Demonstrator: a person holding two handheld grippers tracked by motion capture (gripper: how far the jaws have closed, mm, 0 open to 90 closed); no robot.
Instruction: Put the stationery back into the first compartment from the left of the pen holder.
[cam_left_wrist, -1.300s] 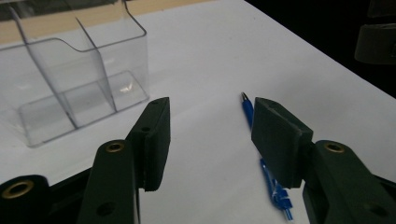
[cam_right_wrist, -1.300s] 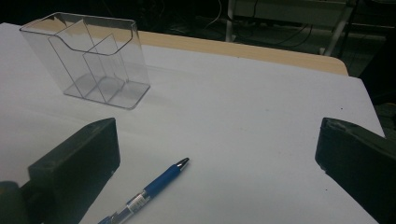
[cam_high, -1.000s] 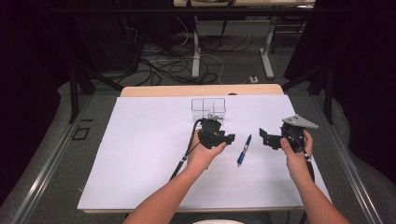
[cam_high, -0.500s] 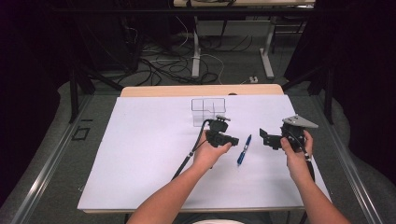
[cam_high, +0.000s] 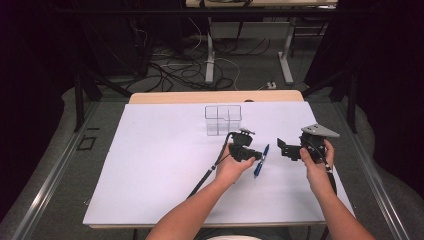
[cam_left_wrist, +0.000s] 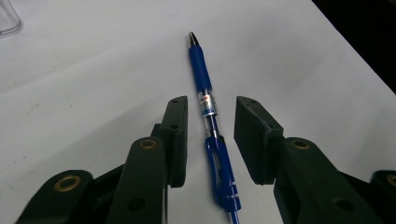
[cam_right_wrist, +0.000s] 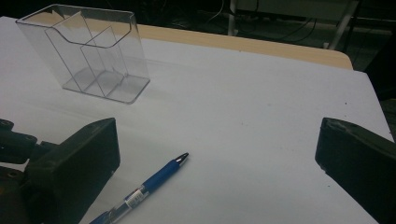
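A blue click pen (cam_high: 260, 161) lies on the white sheet, tip pointing away from me. My left gripper (cam_high: 254, 156) is lowered over it. In the left gripper view the pen (cam_left_wrist: 205, 93) runs between the two black jaws of the left gripper (cam_left_wrist: 211, 103), with a small gap on each side. The jaws have just been closing, but the pads do not touch the barrel. My right gripper (cam_high: 283, 149) hovers to the right of the pen with its jaws wide apart and nothing between them. In the right gripper view the pen (cam_right_wrist: 154, 182) lies low between the right gripper's (cam_right_wrist: 219, 135) jaws.
A clear plastic organizer (cam_high: 223, 120) with several compartments stands empty behind the pen, also seen as the organizer (cam_right_wrist: 88, 51) at upper left. The white sheet (cam_high: 150, 165) covers the wooden table; its far edge and right edge are close by.
My left gripper has moved right and down to the pen, and its jaws have narrowed around the barrel. The right gripper has stayed in place.
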